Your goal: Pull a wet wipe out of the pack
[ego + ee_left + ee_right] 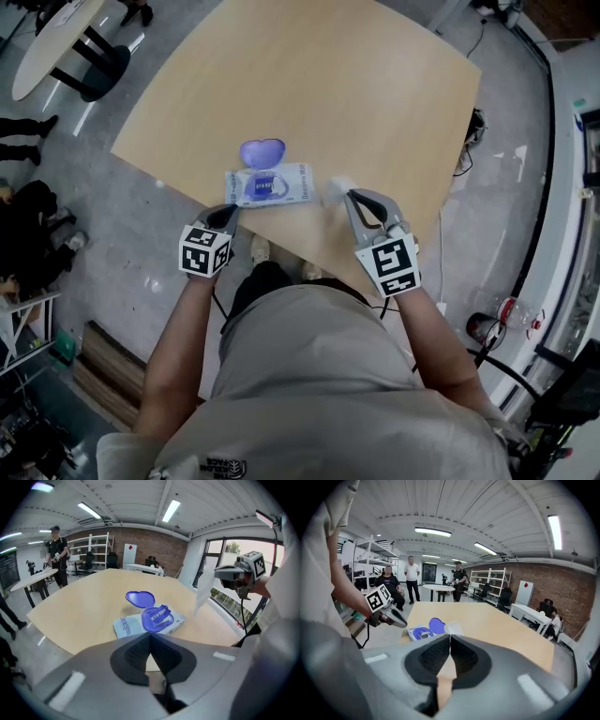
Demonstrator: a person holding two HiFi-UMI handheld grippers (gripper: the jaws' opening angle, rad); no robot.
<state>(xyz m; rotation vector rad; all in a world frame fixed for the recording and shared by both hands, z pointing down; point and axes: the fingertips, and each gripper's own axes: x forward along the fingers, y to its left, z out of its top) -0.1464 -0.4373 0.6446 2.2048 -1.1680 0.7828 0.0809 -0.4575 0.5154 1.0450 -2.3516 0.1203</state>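
The wet wipe pack (272, 185) lies flat near the front edge of the wooden table (328, 84), with its blue lid (262, 151) flipped open toward the far side. My left gripper (230, 213) is shut and empty, its tips just short of the pack's near left corner; the left gripper view shows the pack (147, 620) ahead of the jaws (150, 635). To the right of the pack, my right gripper (349, 195) is shut on a white wipe (335, 190). That wipe (453, 628) pokes out above the closed tips (450, 637) and hangs free of the pack (205, 590).
The table's front edge runs just under both grippers. An oval white table (47, 37) stands at the far left. Several people (411, 578) stand beyond a round table (440, 588). A bottle (511, 309) and cables lie on the floor at the right.
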